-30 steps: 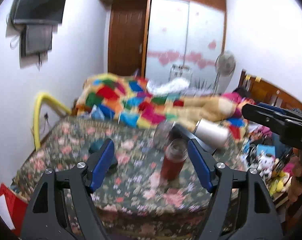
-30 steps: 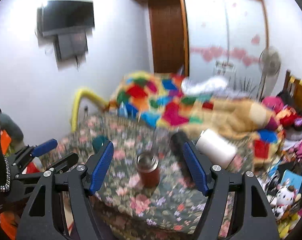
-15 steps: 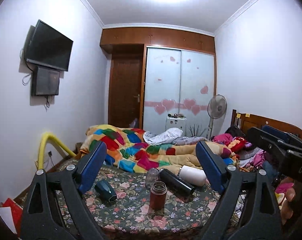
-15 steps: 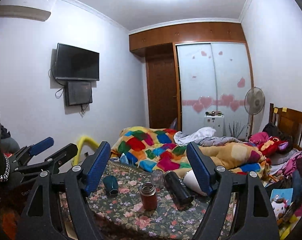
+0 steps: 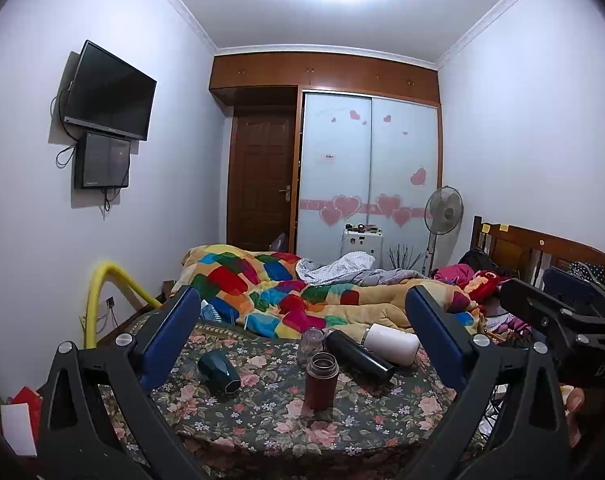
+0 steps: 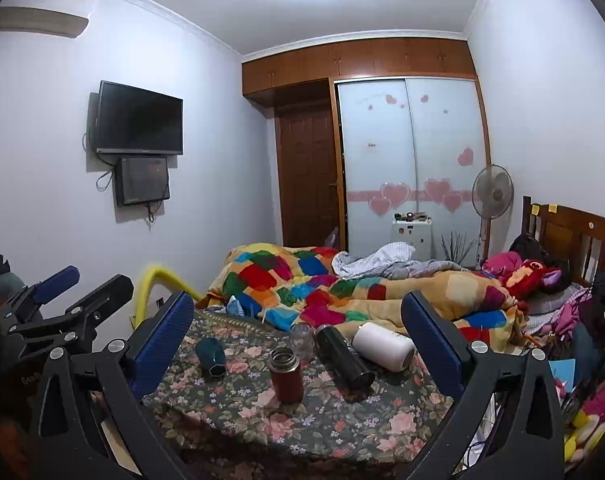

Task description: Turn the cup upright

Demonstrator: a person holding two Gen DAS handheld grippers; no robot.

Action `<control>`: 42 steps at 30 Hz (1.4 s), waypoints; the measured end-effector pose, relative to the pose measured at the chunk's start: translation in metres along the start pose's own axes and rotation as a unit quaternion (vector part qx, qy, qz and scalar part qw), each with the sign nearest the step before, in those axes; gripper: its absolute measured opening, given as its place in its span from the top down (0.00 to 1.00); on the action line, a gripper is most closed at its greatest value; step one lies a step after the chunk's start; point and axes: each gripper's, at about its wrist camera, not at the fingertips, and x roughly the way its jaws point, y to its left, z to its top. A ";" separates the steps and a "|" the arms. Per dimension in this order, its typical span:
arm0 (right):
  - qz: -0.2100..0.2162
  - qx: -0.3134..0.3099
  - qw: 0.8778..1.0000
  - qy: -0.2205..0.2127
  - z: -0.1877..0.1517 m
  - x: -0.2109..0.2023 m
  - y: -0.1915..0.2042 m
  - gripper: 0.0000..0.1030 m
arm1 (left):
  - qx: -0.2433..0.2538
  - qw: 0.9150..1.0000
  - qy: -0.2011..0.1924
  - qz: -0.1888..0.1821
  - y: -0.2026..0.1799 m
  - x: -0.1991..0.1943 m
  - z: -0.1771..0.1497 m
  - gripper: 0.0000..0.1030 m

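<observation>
A dark red cup (image 5: 321, 380) (image 6: 286, 374) stands upright, mouth up, on the floral cloth. A teal cup (image 5: 218, 371) (image 6: 211, 357), a black flask (image 5: 358, 355) (image 6: 344, 356) and a white flask (image 5: 390, 343) (image 6: 383, 345) lie on their sides around it. A small clear glass (image 5: 311, 345) (image 6: 302, 336) stands behind the red cup. My left gripper (image 5: 302, 344) and my right gripper (image 6: 296, 344) are both open, empty, and held back from the cups.
The floral-covered surface (image 5: 270, 420) ends at a front edge close to the grippers. A patchwork quilt (image 5: 286, 292) lies heaped behind the cups. The right gripper shows at the right of the left wrist view (image 5: 562, 320). Toys and clutter sit at the right (image 6: 582, 400).
Both grippers have pulled back and up from the red cup and opened wider. The red cup stays upright on the cloth.
</observation>
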 end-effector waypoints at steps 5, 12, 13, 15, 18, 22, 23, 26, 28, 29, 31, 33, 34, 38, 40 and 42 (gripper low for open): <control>0.002 -0.002 1.000 0.002 -0.004 -0.010 0.000 0.00 | -0.003 1.000 0.006 0.004 0.001 0.002 -0.002 0.00; 0.004 -0.002 1.000 0.006 -0.004 -0.010 0.000 0.00 | -0.003 1.000 0.010 0.008 0.001 0.005 -0.005 0.00; 0.005 -0.002 1.000 0.006 -0.004 -0.010 0.000 0.00 | -0.004 1.000 0.011 0.008 0.001 0.006 -0.005 0.00; 0.005 -0.002 1.000 0.008 -0.005 -0.010 0.000 0.00 | -0.004 1.000 0.012 0.009 0.002 0.007 -0.005 0.00; 0.005 -0.003 1.000 0.010 -0.005 -0.010 0.000 0.00 | -0.003 1.000 0.013 0.010 0.002 0.007 -0.006 0.00; 0.006 -0.005 1.000 0.012 -0.007 -0.009 -0.001 0.00 | -0.003 1.000 0.015 0.010 0.003 0.009 -0.006 0.00; 0.006 -0.005 1.000 0.012 -0.007 -0.009 -0.001 0.00 | -0.003 1.000 0.016 0.010 0.003 0.010 -0.007 0.00; 0.006 -0.006 1.000 0.013 -0.008 -0.009 -0.001 0.00 | -0.003 1.000 0.019 0.009 0.003 0.012 -0.008 0.00; 0.005 -0.006 1.000 0.014 -0.007 -0.009 -0.001 0.00 | -0.003 1.000 0.020 0.009 0.003 0.014 -0.009 0.00; 0.005 -0.007 1.000 0.015 -0.007 -0.009 -0.002 0.00 | -0.003 1.000 0.021 0.009 0.003 0.015 -0.010 0.00; 0.005 -0.007 1.000 0.017 -0.007 -0.009 -0.002 0.00 | -0.003 1.000 0.022 0.009 0.003 0.016 -0.010 0.00; 0.005 -0.008 1.000 0.018 -0.007 -0.008 -0.002 0.00 | -0.004 1.000 0.024 0.009 0.003 0.018 -0.010 0.00; 0.005 -0.008 1.000 0.018 -0.007 -0.009 -0.002 0.00 | -0.004 1.000 0.024 0.008 0.003 0.018 -0.011 0.00; 0.006 -0.007 1.000 0.021 -0.006 -0.007 -0.004 0.00 | -0.005 1.000 0.025 0.008 0.004 0.018 -0.011 0.00; 0.006 -0.007 1.000 0.021 -0.005 -0.007 -0.004 0.00 | -0.005 1.000 0.027 0.008 0.004 0.019 -0.011 0.00; 0.006 -0.007 1.000 0.021 -0.005 -0.007 -0.005 0.00 | -0.005 1.000 0.027 0.008 0.004 0.020 -0.011 0.00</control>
